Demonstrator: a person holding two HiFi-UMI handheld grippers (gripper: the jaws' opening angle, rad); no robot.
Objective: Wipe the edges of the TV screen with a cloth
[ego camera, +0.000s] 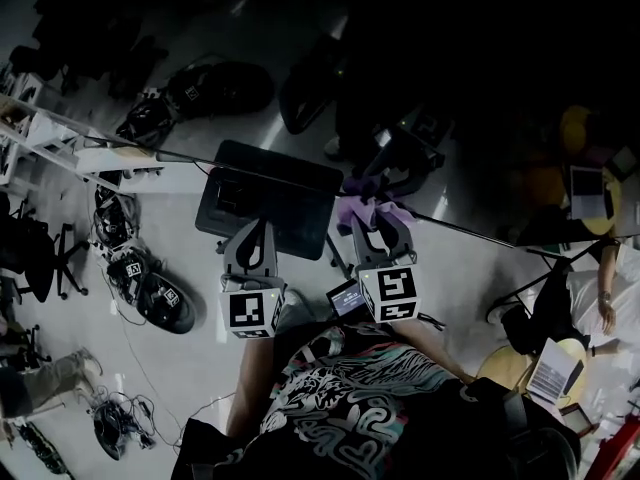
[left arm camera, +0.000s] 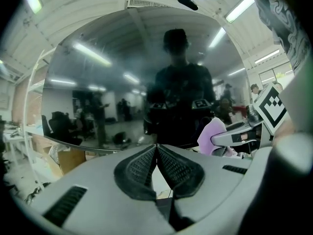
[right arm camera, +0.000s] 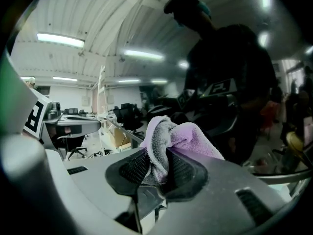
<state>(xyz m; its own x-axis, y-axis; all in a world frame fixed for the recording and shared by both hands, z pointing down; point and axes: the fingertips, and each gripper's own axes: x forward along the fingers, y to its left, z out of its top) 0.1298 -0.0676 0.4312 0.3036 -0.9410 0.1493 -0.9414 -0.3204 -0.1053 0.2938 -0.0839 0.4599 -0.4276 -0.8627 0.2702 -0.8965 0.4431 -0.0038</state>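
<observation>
Grip: right tongs [right arm camera: 157,161] clenched on cloth [right arm camera: 171,141], beside screen [ego camera: 268,200] right edge | left tongs [left arm camera: 156,150] clenched empty | risk: bunched hold looks shallow, wiping drag may pull cloth free, tongs scrape screen.

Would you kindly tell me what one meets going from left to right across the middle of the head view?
Black office chair → heap of black gear on the floor → left gripper → right gripper, which grips the purple cloth → seated person.
</observation>
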